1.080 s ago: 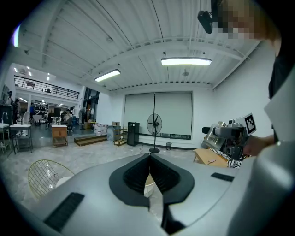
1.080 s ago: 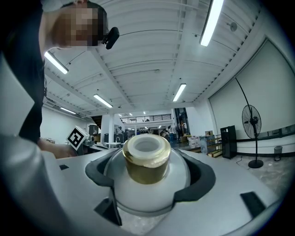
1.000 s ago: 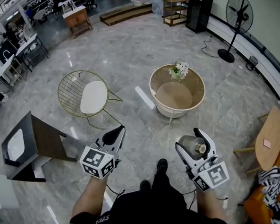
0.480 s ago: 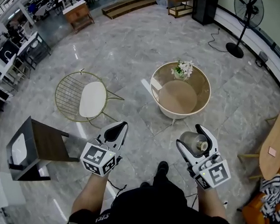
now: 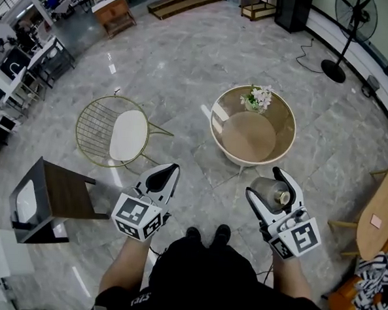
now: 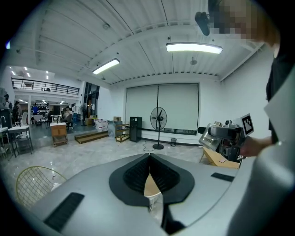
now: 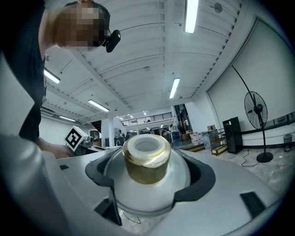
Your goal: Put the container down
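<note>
Gripping container [image 7: 146,159] — right gripper [image 5: 269,188] above floor [image 5: 186,72].

Setting: large open-plan office hall or showroom. Evidence: polished grey marble floor [image 5: 187,59], wire lounge chair [image 5: 97,132], round counter [image 5: 288,134] bearing flowers [image 5: 258,96], pedestal fan [image 6: 158,120], desks [image 5: 36,59], mezzanine railing [image 6: 41,85], ceiling strip lights [image 6: 193,47].
</note>
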`<state>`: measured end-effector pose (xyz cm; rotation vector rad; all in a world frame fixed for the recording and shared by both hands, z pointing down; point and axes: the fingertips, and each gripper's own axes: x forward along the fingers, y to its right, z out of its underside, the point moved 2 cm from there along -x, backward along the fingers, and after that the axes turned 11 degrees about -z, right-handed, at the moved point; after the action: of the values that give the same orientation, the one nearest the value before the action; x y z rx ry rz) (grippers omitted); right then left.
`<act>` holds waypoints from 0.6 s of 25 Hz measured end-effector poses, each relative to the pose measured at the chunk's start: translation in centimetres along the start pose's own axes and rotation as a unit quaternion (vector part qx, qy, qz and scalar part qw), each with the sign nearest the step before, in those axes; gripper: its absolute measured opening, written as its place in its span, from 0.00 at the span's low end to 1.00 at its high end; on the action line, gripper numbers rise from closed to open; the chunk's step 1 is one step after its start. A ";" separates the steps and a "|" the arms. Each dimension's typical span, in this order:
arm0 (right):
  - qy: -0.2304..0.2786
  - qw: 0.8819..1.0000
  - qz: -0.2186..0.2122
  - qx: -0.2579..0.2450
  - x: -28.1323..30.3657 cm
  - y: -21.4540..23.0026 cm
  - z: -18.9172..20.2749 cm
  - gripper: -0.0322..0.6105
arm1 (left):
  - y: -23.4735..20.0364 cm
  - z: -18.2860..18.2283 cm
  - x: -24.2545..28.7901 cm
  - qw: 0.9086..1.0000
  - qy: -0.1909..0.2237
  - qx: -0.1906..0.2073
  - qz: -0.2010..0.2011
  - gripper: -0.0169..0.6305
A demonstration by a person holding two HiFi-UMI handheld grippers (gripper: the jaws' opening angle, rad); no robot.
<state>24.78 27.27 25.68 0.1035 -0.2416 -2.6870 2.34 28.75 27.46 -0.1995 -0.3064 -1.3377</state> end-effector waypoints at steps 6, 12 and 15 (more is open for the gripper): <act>-0.006 1.000 -0.017 -0.018 3.5 1.1 -1.4 0.59 | -2.1 -1.0 2.2 1.000 0.020 -0.012 0.001 0.05; -0.008 0.999 -0.006 -0.030 9.3 2.4 -1.9 0.59 | -7.1 -2.6 6.3 0.998 0.050 -0.012 0.023 0.05; -0.009 0.999 0.015 -0.043 13.0 3.3 -2.2 0.59 | -10.8 -3.7 8.7 0.997 0.063 0.005 0.036 0.05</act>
<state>14.70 18.34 23.74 0.0489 -0.1312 -2.6654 -6.10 17.15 26.48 -0.1170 -0.1974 -1.2714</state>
